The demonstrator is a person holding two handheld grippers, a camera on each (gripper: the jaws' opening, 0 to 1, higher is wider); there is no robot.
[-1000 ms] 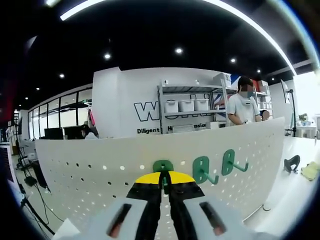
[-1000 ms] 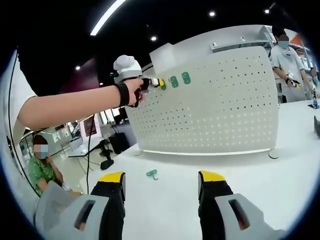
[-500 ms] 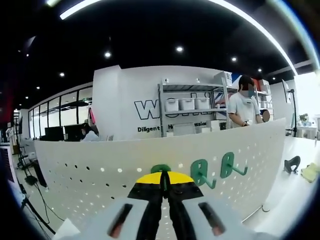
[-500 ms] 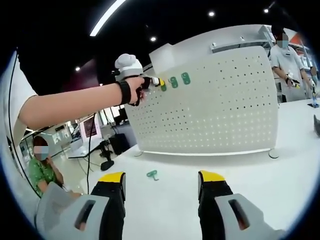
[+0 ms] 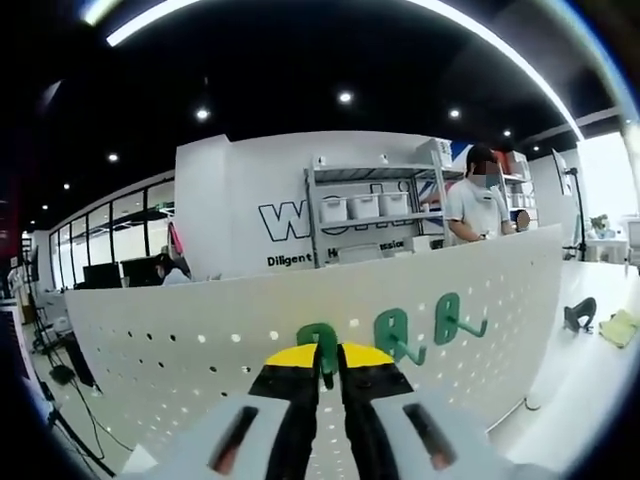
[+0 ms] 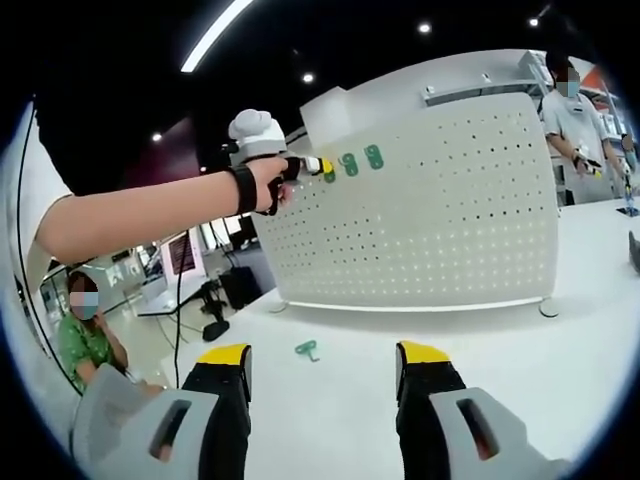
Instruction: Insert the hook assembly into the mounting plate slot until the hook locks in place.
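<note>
The left gripper (image 5: 329, 362), jaws closed on a green hook (image 5: 317, 340), presses it against the white pegboard (image 5: 200, 330) beside two mounted hooks (image 5: 392, 332). The right gripper (image 6: 320, 372) waits open and empty. Best to push squarely until it seats.

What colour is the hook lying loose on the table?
Green. The loose hook lies on the white table, clearest in the right gripper view.
</note>
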